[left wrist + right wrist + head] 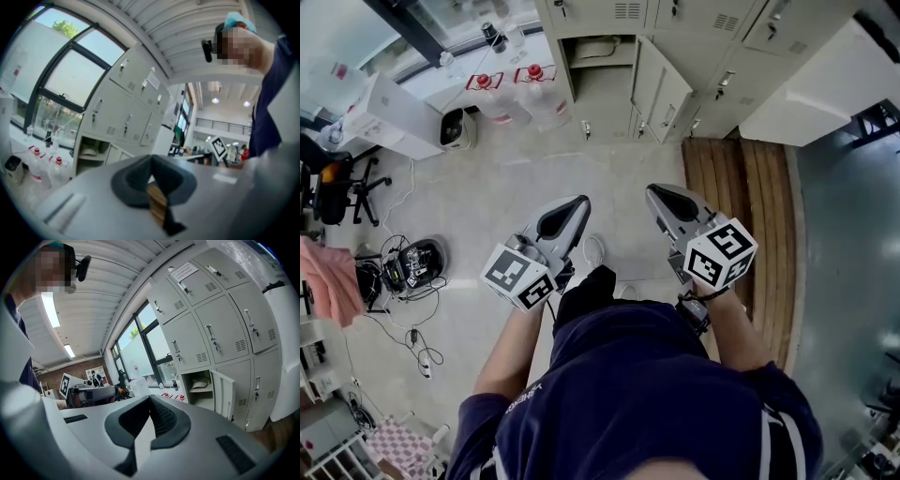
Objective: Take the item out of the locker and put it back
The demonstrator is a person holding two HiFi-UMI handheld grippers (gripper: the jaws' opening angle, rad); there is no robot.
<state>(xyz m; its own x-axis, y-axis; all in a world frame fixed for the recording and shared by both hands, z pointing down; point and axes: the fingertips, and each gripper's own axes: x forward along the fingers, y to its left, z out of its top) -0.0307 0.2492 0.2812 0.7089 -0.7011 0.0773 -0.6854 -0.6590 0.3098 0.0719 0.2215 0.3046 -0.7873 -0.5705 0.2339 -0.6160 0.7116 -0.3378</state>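
Observation:
A bank of pale grey lockers (pixel 675 19) stands ahead. One low locker (pixel 602 80) is open, its door (pixel 661 89) swung to the right. On its shelf lies a pale, soft-looking item (pixel 602 47), also seen in the left gripper view as the item (pixel 89 151) and in the right gripper view as the item (pixel 199 384). My left gripper (pixel 578 202) and right gripper (pixel 654 192) are side by side in front of my body, well short of the locker. Both are shut with nothing between the pads. The left gripper (pixel 151 161) and right gripper (pixel 150 401) point towards the lockers.
Large water bottles with red caps (pixel 530 89) and a white bin (pixel 455 127) stand left of the open locker. A wooden platform (pixel 745 216) lies on the right below a white cabinet (pixel 816 84). Cables and a device (pixel 412 262) clutter the floor at left.

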